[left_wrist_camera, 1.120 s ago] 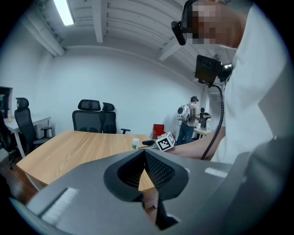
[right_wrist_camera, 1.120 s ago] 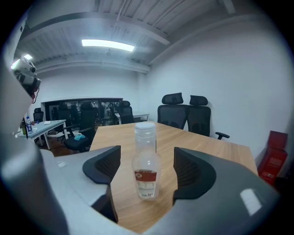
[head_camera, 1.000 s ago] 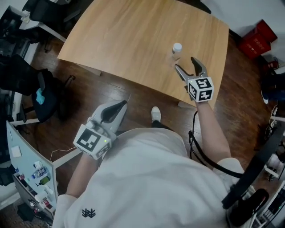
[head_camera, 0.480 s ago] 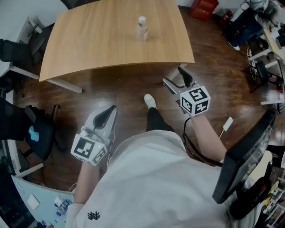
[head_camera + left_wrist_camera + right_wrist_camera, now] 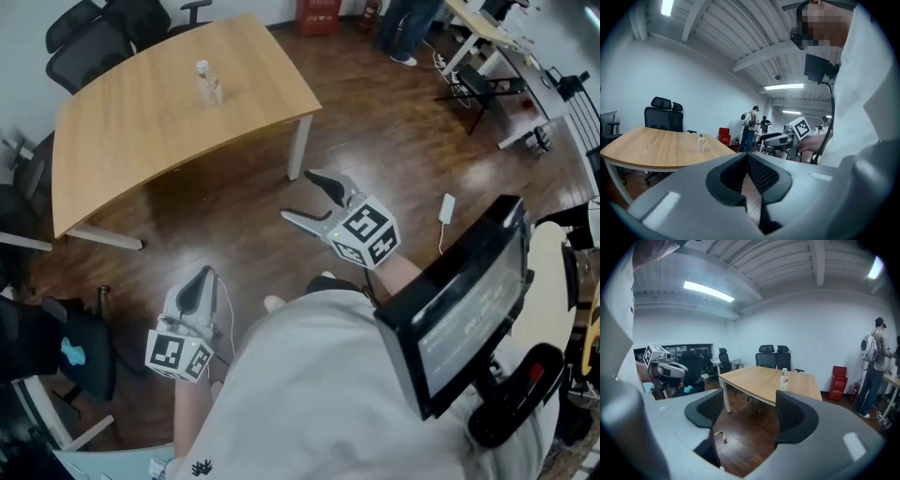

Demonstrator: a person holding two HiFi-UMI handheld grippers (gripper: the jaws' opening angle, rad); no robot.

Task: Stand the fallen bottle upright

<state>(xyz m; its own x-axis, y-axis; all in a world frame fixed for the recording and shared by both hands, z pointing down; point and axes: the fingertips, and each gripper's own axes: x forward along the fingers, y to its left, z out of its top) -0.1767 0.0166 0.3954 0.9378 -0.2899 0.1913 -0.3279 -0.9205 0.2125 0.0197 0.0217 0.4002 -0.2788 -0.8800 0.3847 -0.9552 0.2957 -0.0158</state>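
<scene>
A clear plastic bottle (image 5: 204, 81) with a white cap stands upright on the wooden table (image 5: 131, 141), far from both grippers. It also shows upright in the left gripper view as the bottle (image 5: 700, 142) and in the right gripper view as the bottle (image 5: 784, 379). My right gripper (image 5: 298, 195) hangs over the dark wood floor beside the table, open, with nothing between its fingers. My left gripper (image 5: 199, 284) is low near my body, shut and empty. In its own view, the left gripper (image 5: 746, 158) has its jaws touching.
Black office chairs (image 5: 94, 37) stand behind the table. Red boxes (image 5: 317, 13) and a standing person (image 5: 873, 366) are at the far wall. A dark screen (image 5: 464, 300) sits at my chest. A white object with a cable (image 5: 446, 208) lies on the floor.
I have backed away from the table and turned. The right gripper, beside the upright bottle a second ago, is now over the floor, still open. The bottle stays upright.
</scene>
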